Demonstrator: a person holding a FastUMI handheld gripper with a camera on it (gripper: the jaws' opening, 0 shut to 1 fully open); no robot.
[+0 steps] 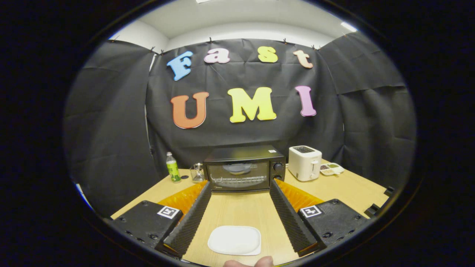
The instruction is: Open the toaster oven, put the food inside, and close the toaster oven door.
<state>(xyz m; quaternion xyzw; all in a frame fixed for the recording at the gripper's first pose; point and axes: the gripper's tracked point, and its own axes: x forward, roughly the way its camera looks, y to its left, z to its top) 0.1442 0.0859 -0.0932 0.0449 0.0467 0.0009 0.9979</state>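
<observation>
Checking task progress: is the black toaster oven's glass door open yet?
No, the black toaster oven has its glass door upright and shut, beyond the open gripper.

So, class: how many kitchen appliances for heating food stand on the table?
2: the toaster oven, door shut, beyond the open gripper, and the white toaster beside its knob side.

I'm looking into a staged recording booth inside an office-like room: black cloth walls [111, 122] pinned up, white ceiling [241, 18] above, kitchen props at twelve o'clock on a wooden table [237, 209].
</observation>
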